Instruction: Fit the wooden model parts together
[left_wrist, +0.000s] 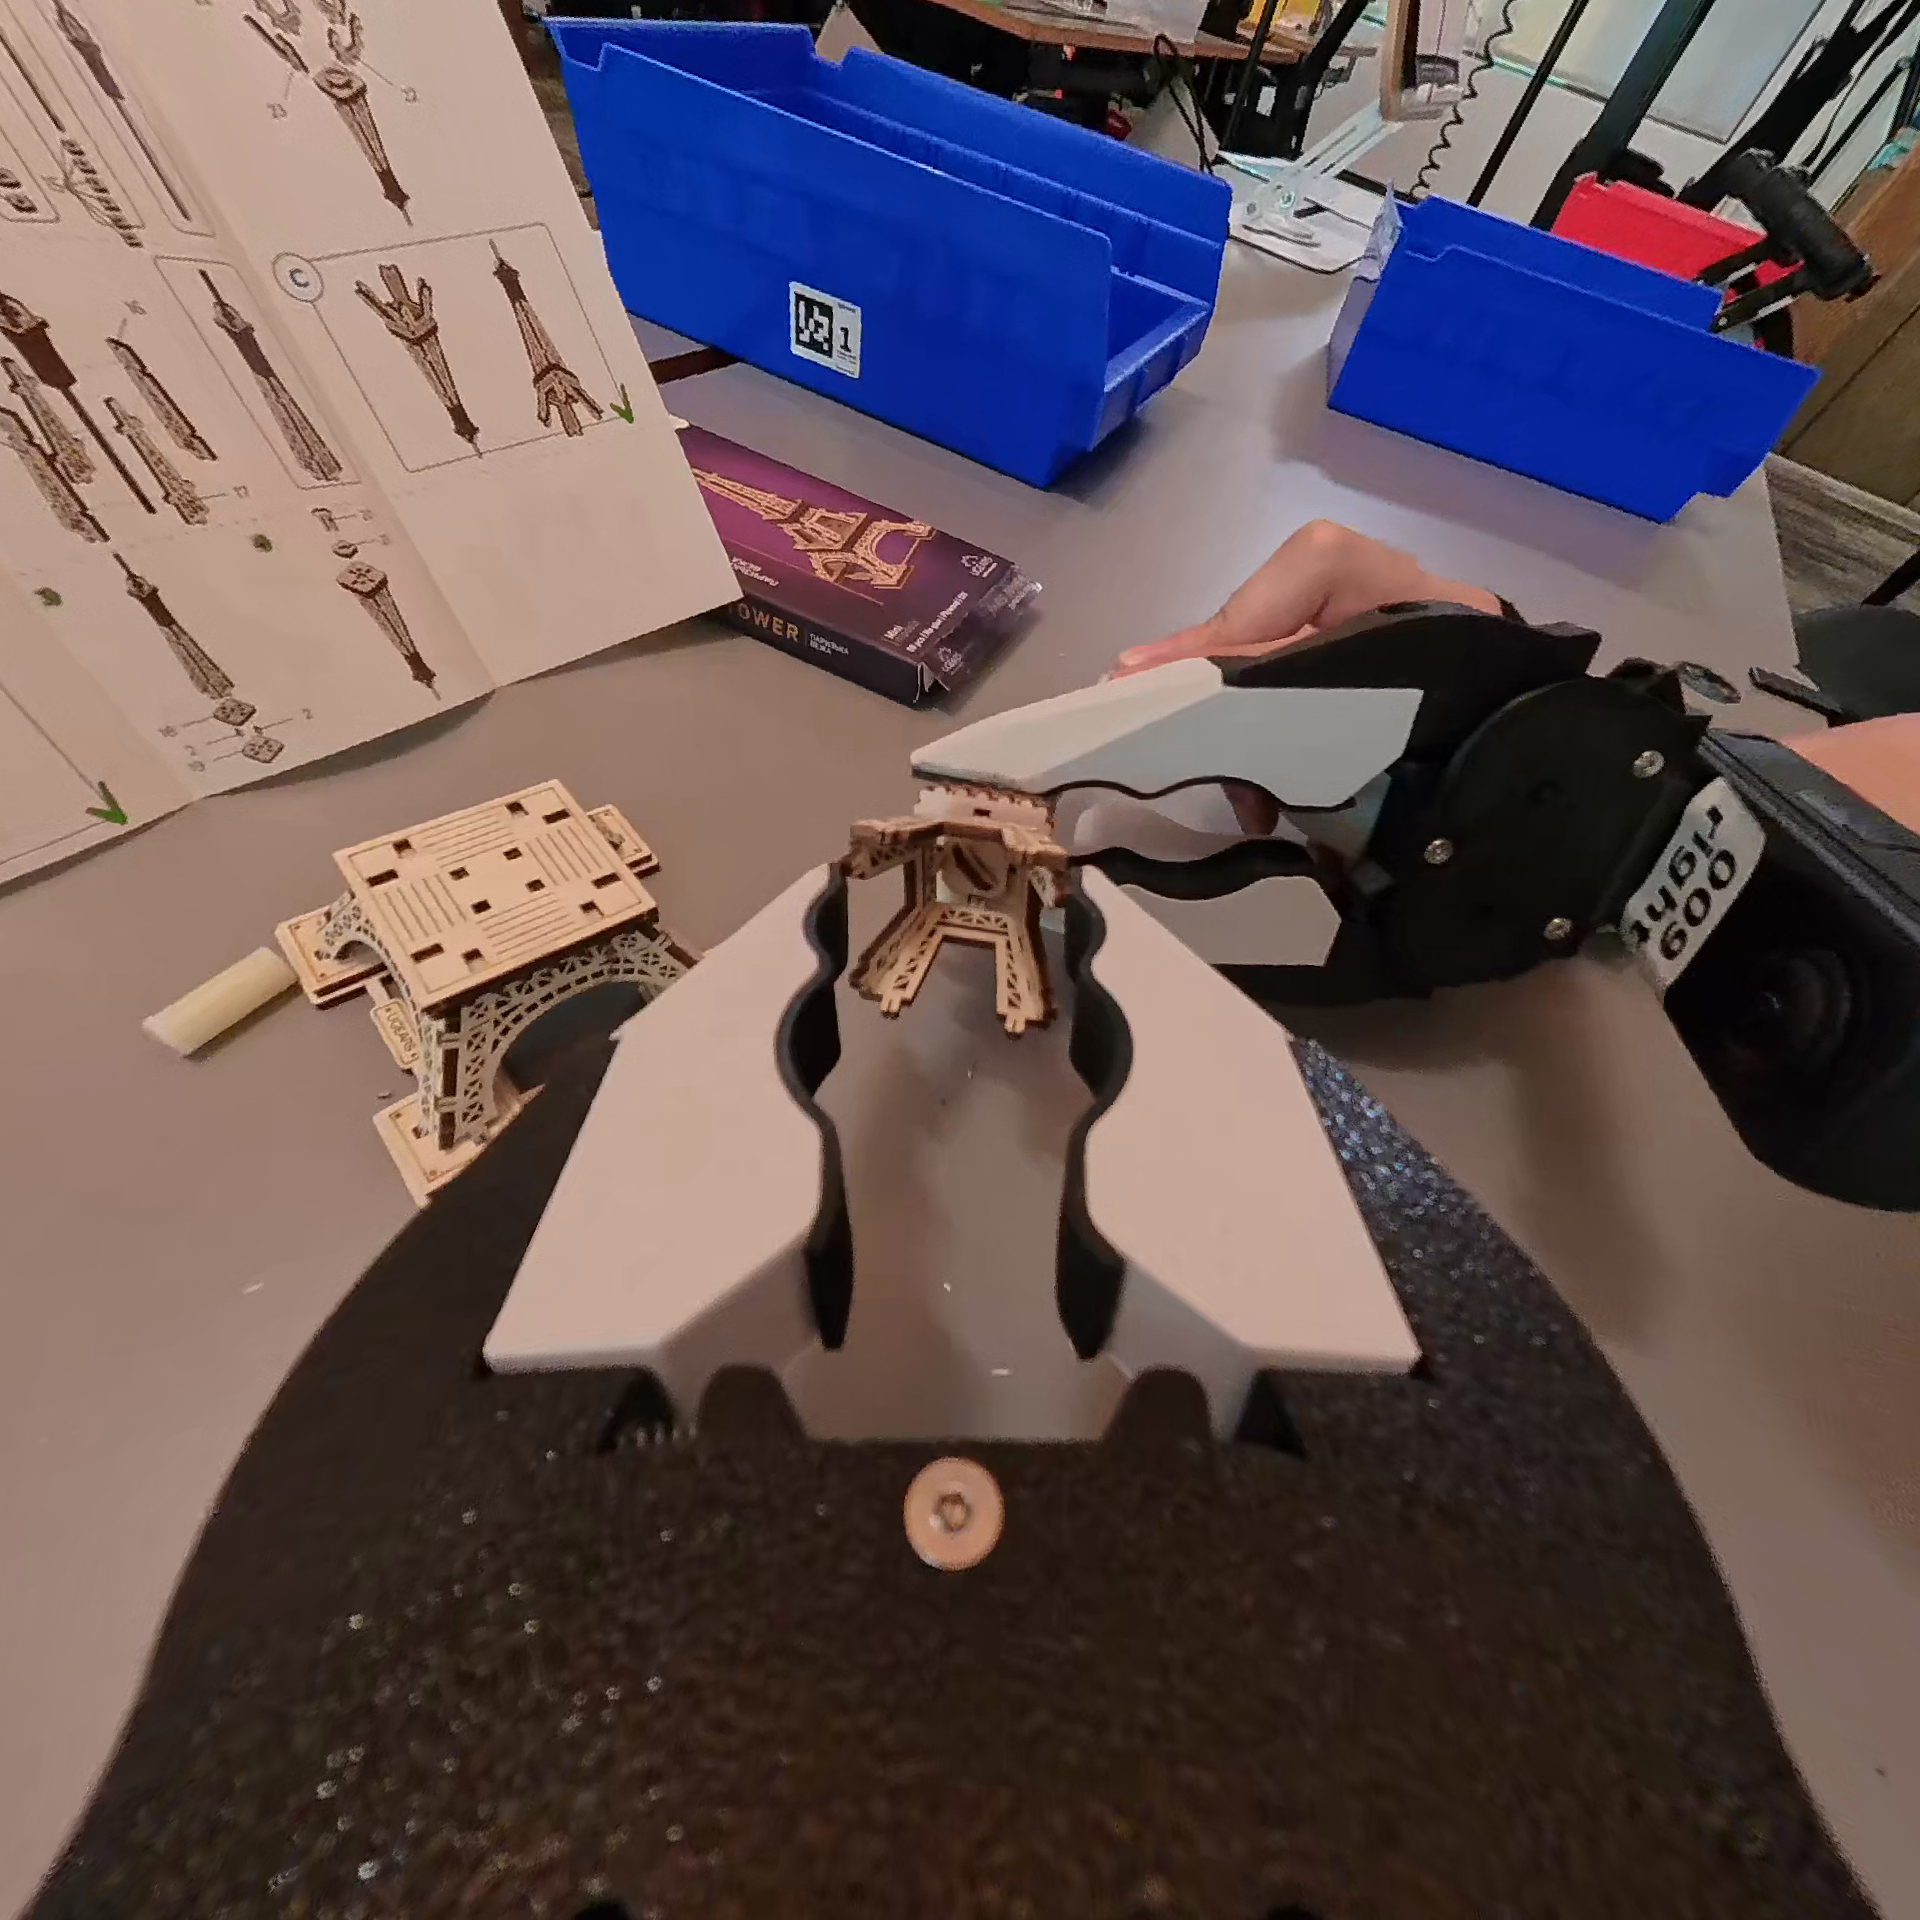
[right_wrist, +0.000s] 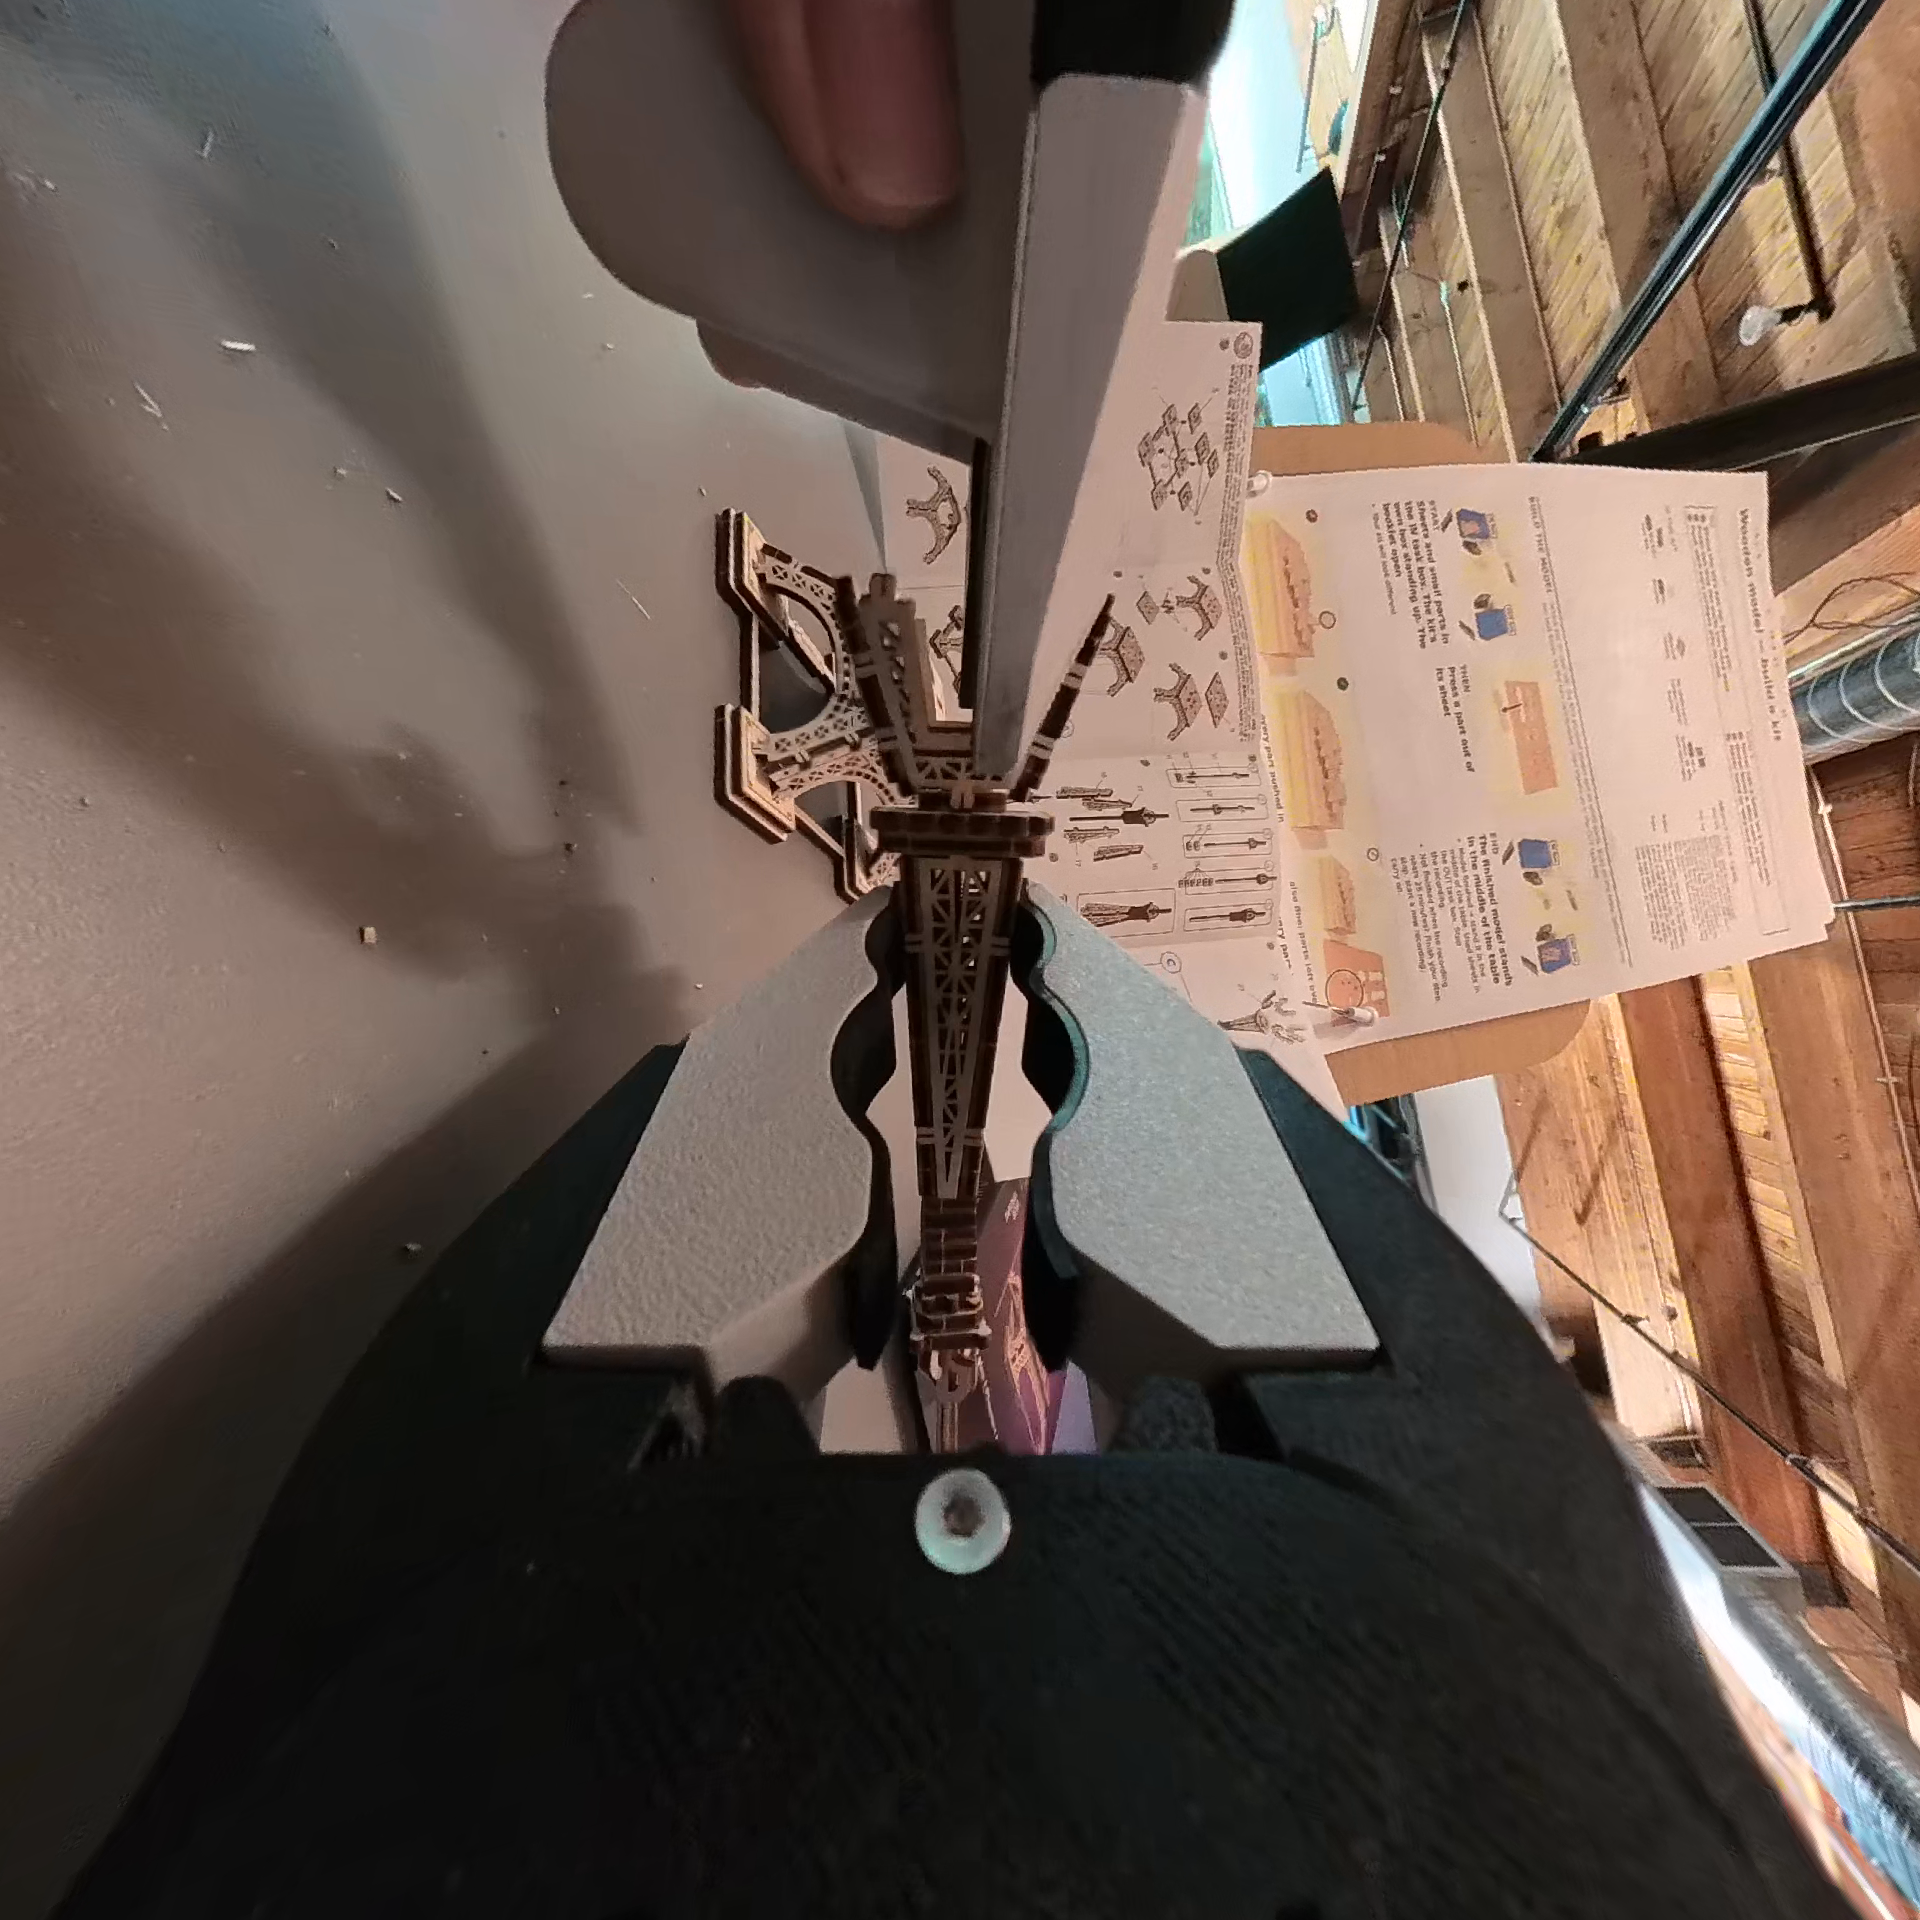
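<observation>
The wooden tower base (left_wrist: 499, 935) stands on the grey table at the left; it also shows in the right wrist view (right_wrist: 800, 717). My right gripper (right_wrist: 956, 914) is shut on the tower's slim upper section (right_wrist: 956, 987) and holds it sideways above the table. In the left wrist view the right gripper (left_wrist: 1018, 821) comes in from the right, with the section's splayed legs (left_wrist: 956, 935) between the tips of my left gripper (left_wrist: 951, 883). The left jaws stand wide apart; I cannot tell whether they touch the legs. A left finger (right_wrist: 1049, 468) lies by the legs.
Instruction sheets (left_wrist: 260, 416) stand at the back left, with another sheet (right_wrist: 1507, 727) behind. A purple kit box (left_wrist: 862, 582) lies beyond the parts. Two blue bins (left_wrist: 883, 260) (left_wrist: 1558, 374) stand at the back. A short white stick (left_wrist: 218, 1003) lies left of the base. The short white stick (left_wrist: 218, 1003) is about equally far from each gripper, around 15 cm.
</observation>
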